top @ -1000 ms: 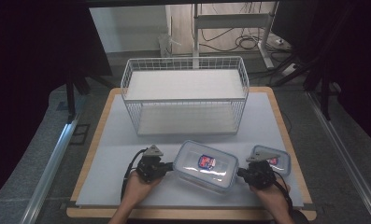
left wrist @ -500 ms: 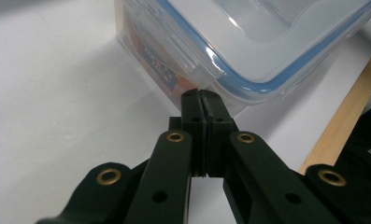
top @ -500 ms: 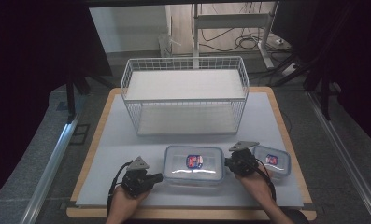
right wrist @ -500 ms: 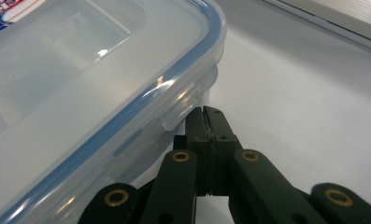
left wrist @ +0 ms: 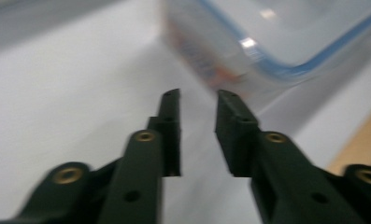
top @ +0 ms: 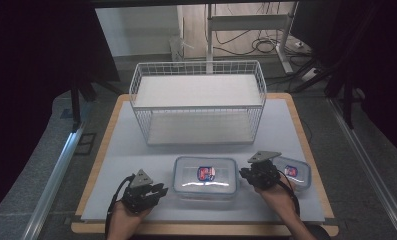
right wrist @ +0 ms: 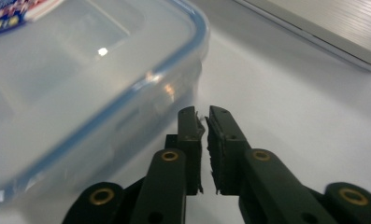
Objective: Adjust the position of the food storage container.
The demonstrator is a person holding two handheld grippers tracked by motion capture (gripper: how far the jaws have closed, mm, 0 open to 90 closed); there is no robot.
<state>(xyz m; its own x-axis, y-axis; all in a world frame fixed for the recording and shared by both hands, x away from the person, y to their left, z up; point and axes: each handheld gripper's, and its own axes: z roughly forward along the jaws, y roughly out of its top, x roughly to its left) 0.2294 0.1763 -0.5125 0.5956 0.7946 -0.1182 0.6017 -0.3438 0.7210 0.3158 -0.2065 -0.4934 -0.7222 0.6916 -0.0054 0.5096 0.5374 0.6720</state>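
Between both claws, left claw [top: 158,191] & right claw [top: 244,174] slightly open, sits lidded container [top: 205,176] (contents unclear).

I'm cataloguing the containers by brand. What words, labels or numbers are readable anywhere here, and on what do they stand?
Nothing reads legibly.
Large clear container, lid sticker: red and blue, its print too small in the high view.
Same sticker, corner in the right gripper view: yellow marks on red, cut off and blurred.
Same container's side in the left gripper view: orange and blue print, blurred.
Small container, lid sticker: too small to read.
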